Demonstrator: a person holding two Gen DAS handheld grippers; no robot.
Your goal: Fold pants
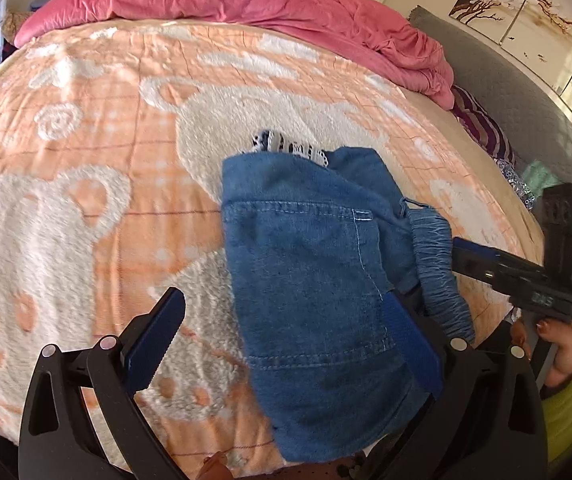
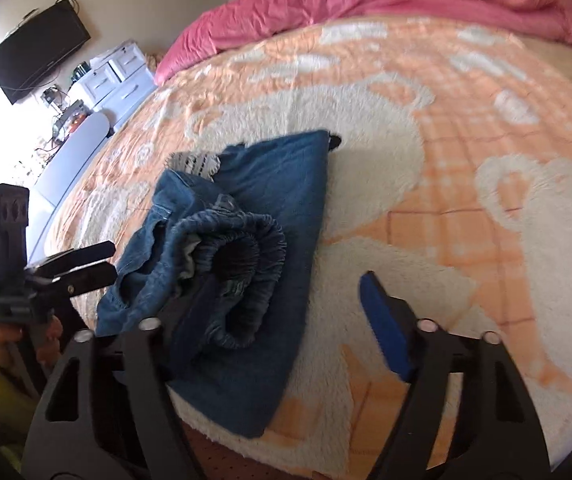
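Observation:
Blue denim pants lie folded in a bundle on the peach and white blanket, elastic waistband on the right. My left gripper is open; its right finger lies on the denim and its left finger is over the blanket. In the right wrist view the pants lie left of centre with the waistband rolled open. My right gripper is open, its left finger against the waistband and its right finger over the blanket.
A pink duvet is bunched along the far side of the bed. Striped and patterned clothes lie at the right edge. A white dresser and a wall TV stand beyond the bed's left side.

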